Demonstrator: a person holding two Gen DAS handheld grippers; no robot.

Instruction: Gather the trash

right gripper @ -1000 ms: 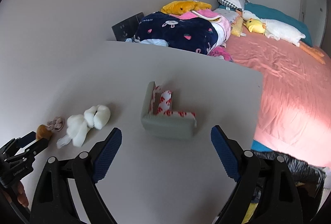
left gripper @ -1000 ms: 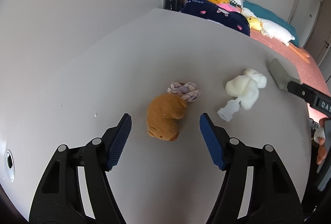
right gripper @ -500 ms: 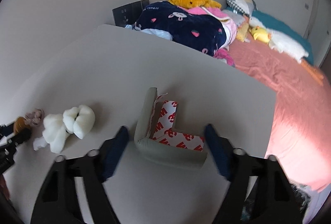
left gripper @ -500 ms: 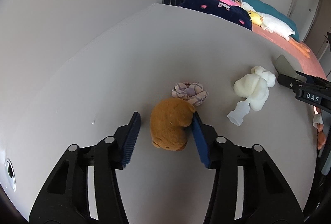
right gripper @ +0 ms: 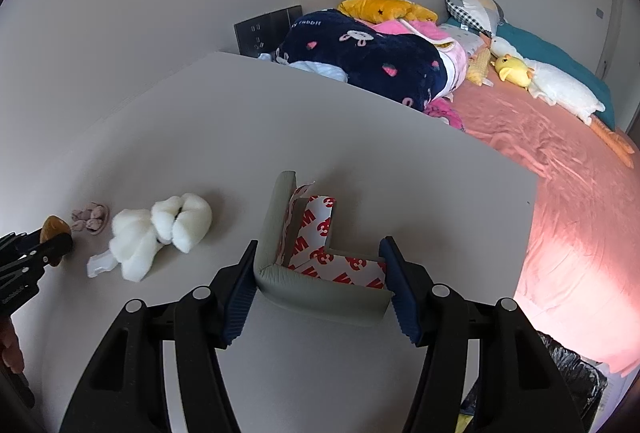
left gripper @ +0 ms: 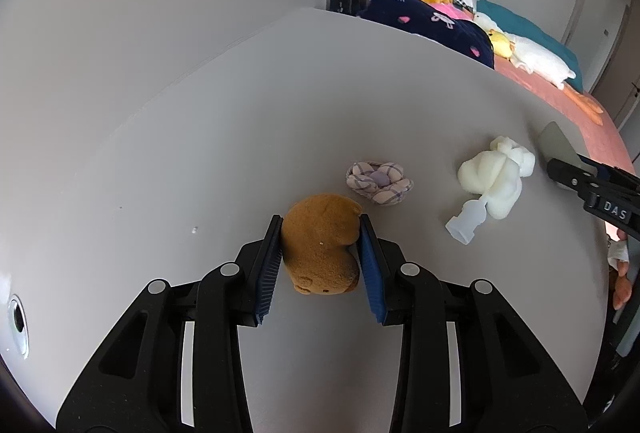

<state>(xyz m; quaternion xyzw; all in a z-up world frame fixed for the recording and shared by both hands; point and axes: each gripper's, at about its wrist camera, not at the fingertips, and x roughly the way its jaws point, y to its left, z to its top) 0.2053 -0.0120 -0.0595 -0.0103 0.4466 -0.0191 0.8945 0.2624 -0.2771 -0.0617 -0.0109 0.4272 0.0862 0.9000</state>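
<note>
White table (right gripper: 280, 121): "3M" corner guard (right gripper: 320, 265) between right gripper (right gripper: 318, 289) pads.

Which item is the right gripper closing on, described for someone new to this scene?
On the grey table beside the pink bed, nearest that edge, the right gripper brackets an L-shaped grey corner guard. Unlike the white fluffy wad nearby, it is rigid, lined with red-printed white tape backing.

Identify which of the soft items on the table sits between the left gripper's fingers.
The brown plush: the left gripper is pressed against both its sides. The plaid fabric bundle and white fluffy wad lie apart, untouched.
</note>
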